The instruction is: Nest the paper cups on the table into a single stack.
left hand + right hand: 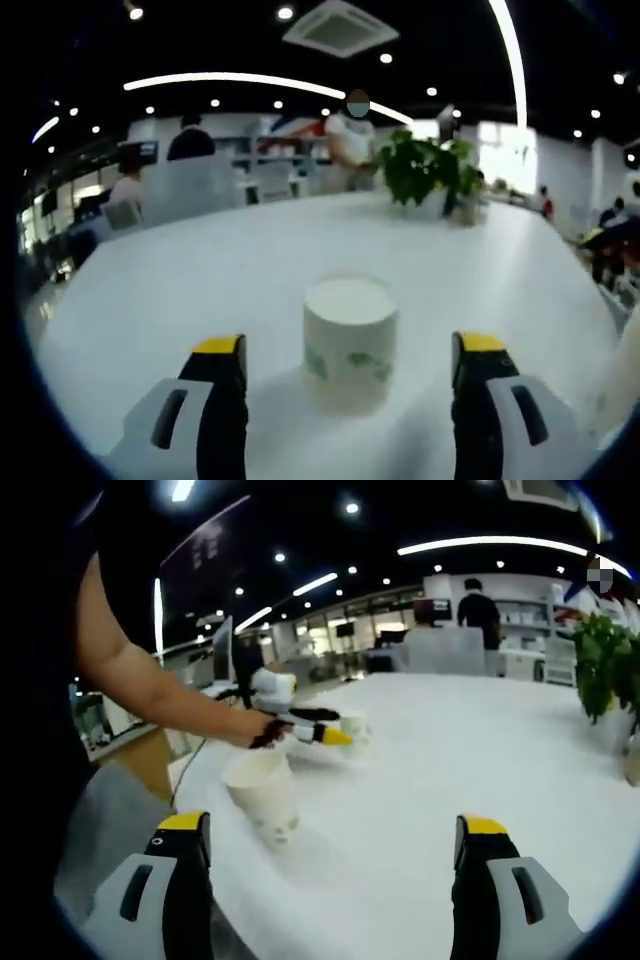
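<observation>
Two yellow-tipped fingers of the left gripper stand wide apart, with a white paper cup printed with green leaves upright between them, touching neither. That cup rests on the round white table, well short of the potted green plant at the far side. In the right gripper view, the right gripper also stands wide and holds nothing; a second white paper cup with faint green print sits ahead to its left near the table edge. Beyond it, the left gripper reaches around the first cup, which looks small there.

The step in hand appears to be grasping the first cup. Closing gently at mid-height would likely serve best, since thin paper walls crush easily. Lifting straight up, then lowering squarely over the second cup's mouth, should let it nest without tipping.
</observation>
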